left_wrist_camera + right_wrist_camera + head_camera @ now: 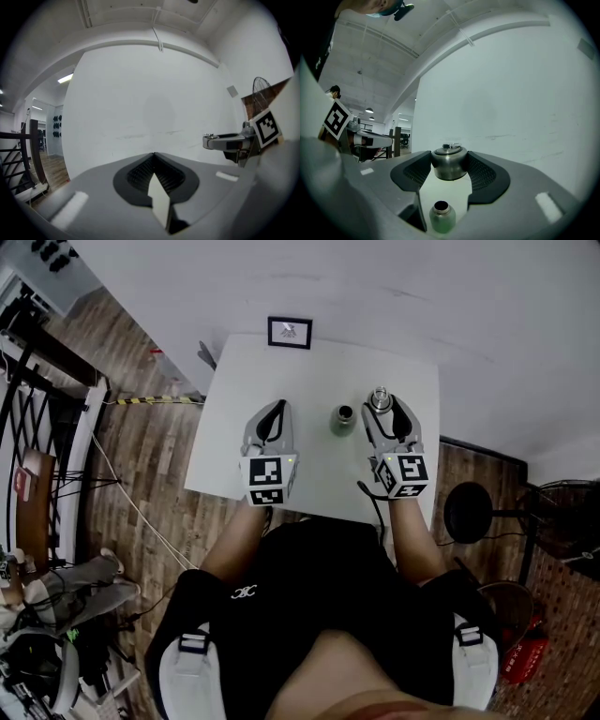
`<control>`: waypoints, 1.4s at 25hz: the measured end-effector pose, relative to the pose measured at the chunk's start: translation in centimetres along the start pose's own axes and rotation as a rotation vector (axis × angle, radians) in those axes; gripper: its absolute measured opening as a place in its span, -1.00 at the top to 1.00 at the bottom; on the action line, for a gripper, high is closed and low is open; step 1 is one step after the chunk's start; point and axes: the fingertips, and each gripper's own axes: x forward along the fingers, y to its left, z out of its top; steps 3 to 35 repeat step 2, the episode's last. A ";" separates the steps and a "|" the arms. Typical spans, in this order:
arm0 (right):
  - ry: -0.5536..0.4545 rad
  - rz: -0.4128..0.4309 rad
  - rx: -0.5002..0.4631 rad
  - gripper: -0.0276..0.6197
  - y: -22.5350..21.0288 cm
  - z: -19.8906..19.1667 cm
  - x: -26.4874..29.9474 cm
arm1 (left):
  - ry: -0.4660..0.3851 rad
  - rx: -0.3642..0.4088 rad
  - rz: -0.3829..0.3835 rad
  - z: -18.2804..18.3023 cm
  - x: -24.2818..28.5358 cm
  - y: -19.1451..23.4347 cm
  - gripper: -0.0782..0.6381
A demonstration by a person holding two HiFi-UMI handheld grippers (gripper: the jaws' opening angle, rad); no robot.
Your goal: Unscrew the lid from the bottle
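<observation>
A green bottle (343, 418) stands upright on the white table (309, 367) between my two grippers, and its mouth is uncovered. In the right gripper view the bottle (441, 216) sits below and just in front of the jaws. My right gripper (382, 401) is to the bottle's right, shut on the steel lid (380, 397). The right gripper view shows that lid (449, 164), with a ring on top, pressed between the two pads of the right gripper (449, 161) and lifted clear of the bottle. My left gripper (275, 411) hovers to the bottle's left. Its jaws (153, 155) are shut with nothing between them.
A small framed marker card (289, 332) lies at the table's far edge. The person's legs are at the near edge. To the right of the table, a black round stool (469, 512) and a fan (572, 521) stand on the wooden floor. A white wall is behind the table.
</observation>
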 end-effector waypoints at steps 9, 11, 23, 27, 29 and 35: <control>0.004 0.003 0.002 0.15 0.0 -0.3 0.1 | 0.006 0.003 -0.005 -0.1 0.2 -0.2 0.63; 0.004 0.003 0.002 0.15 0.0 -0.3 0.1 | 0.006 0.003 -0.005 -0.1 0.2 -0.2 0.63; 0.004 0.003 0.002 0.15 0.0 -0.3 0.1 | 0.006 0.003 -0.005 -0.1 0.2 -0.2 0.63; 0.004 0.003 0.002 0.15 0.0 -0.3 0.1 | 0.006 0.003 -0.005 -0.1 0.2 -0.2 0.63; 0.004 0.003 0.002 0.15 0.0 -0.3 0.1 | 0.006 0.003 -0.005 -0.1 0.2 -0.2 0.63; 0.004 0.003 0.002 0.15 0.0 -0.3 0.1 | 0.006 0.003 -0.005 -0.1 0.2 -0.2 0.63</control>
